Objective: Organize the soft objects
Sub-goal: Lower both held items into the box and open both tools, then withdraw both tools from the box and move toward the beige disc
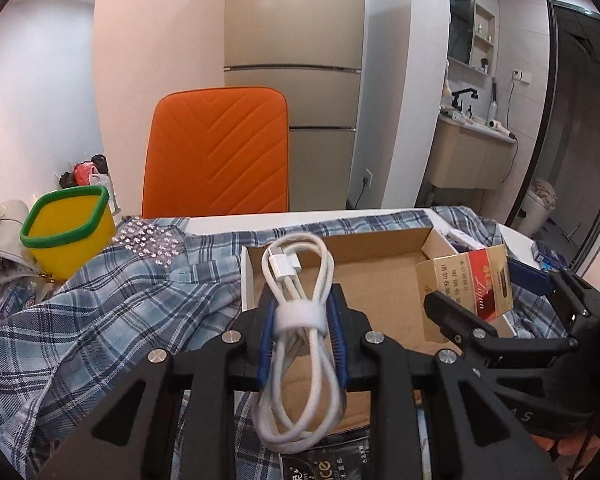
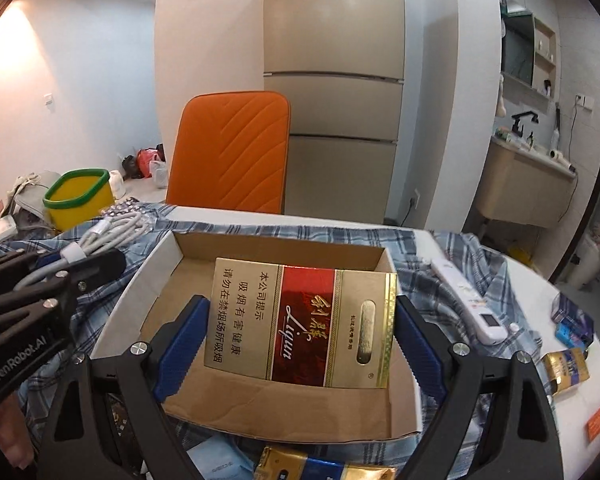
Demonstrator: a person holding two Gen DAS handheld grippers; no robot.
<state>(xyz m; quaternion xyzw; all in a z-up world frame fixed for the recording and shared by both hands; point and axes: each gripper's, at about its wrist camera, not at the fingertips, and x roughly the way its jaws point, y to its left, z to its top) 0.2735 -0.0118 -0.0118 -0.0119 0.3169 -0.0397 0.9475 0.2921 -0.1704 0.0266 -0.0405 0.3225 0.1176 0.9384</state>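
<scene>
Cable bundle [image 1: 298,320] sits pinched in my left gripper [image 1: 300,336]; my right gripper [image 2: 300,340] clamps the cigarette carton [image 2: 300,320] over the cardboard box [image 2: 156,264]. Loose loops may snag its rim.

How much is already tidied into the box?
Nothing lies in the box yet; its floor shows bare cardboard. In hand: the left tool is shut on the cable, and the right tool is shut on the carton, held above the box. Left: dropping both in, then the remote and small packs lying on the shirt.
</scene>
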